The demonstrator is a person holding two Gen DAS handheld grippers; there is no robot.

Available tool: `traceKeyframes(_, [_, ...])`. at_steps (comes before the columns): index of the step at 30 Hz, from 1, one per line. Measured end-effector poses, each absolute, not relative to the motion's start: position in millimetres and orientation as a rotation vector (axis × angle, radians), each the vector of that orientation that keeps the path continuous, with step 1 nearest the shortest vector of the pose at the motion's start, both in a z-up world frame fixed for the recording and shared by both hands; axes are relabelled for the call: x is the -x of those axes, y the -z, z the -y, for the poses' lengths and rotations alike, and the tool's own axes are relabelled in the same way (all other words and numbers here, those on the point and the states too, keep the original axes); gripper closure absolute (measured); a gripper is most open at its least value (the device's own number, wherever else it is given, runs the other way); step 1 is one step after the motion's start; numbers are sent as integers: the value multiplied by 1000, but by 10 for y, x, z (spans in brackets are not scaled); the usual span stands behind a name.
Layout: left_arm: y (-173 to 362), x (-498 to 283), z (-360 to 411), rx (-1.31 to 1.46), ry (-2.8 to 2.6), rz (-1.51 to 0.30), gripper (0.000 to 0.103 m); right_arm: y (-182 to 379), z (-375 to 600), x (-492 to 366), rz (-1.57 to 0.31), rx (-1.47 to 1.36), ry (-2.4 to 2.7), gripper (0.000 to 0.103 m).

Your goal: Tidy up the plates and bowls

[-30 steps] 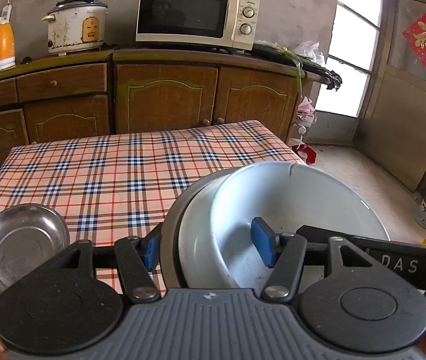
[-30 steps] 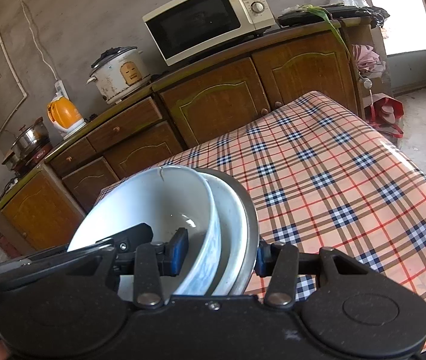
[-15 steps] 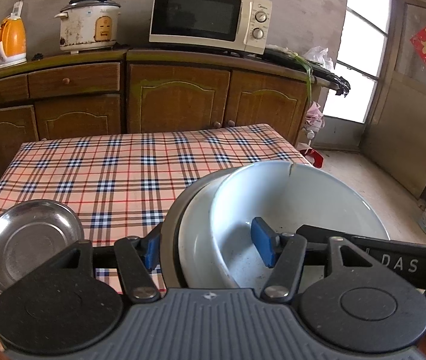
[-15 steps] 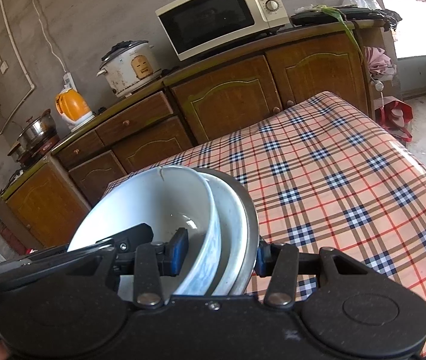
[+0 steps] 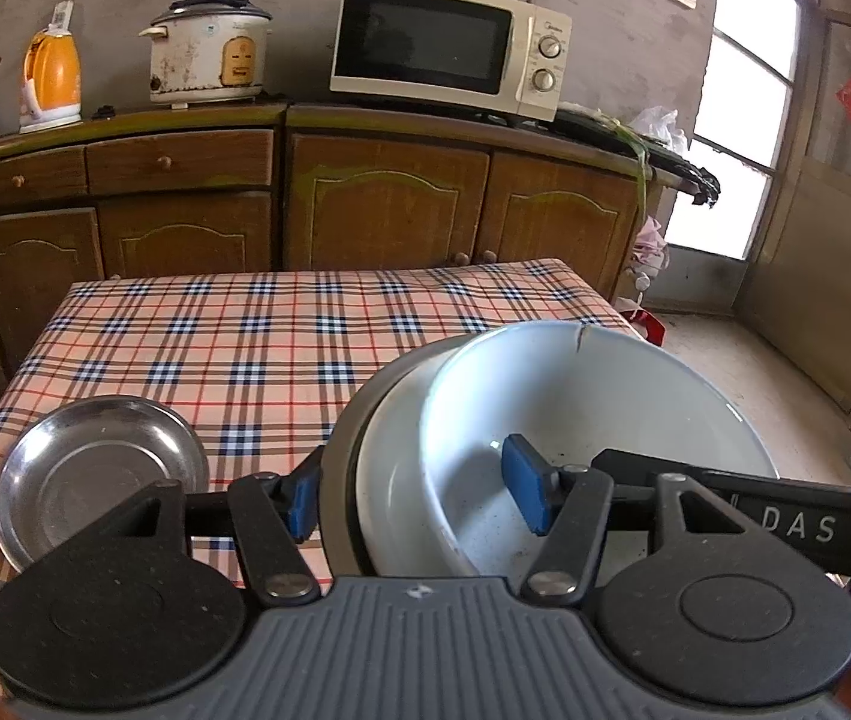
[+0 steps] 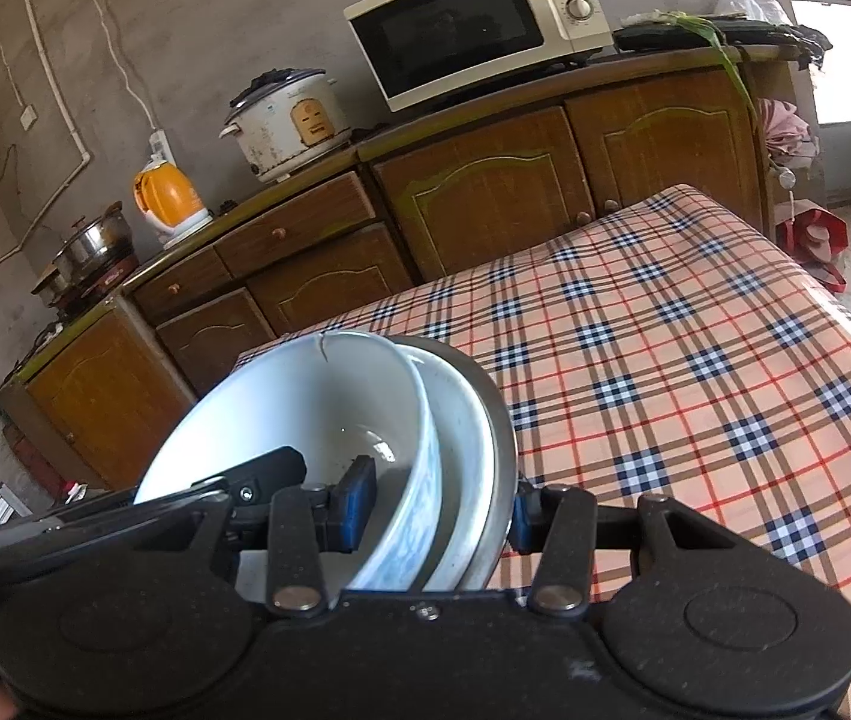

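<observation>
So on the far left a steel plate sits alone on the plaid surface. Right of it, the left gripper is clamped on the near-left rim of a nested stack held up over the surface's edge: white bowl with a cracked rim, inside a white dish, inside a metal plate. The right gripper pinches that same stack from the other side.

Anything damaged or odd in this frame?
Yes: the white bowl on top of the nested stack has a crack running down from its far rim, seen in both wrist views. Both grippers clamp the stack's edges.
</observation>
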State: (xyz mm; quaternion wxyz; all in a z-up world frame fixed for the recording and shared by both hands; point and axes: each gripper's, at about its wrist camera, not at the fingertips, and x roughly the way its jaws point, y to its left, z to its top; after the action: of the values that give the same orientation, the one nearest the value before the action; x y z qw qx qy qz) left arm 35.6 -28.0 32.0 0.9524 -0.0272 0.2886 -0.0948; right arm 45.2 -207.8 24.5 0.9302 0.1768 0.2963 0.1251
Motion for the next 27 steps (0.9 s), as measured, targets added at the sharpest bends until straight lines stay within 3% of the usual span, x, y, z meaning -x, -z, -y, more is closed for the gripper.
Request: traceKeyframes(27, [-379, -228, -116, 90, 114, -583, 42, -302, 1617, -513, -612, -318, -346, 49])
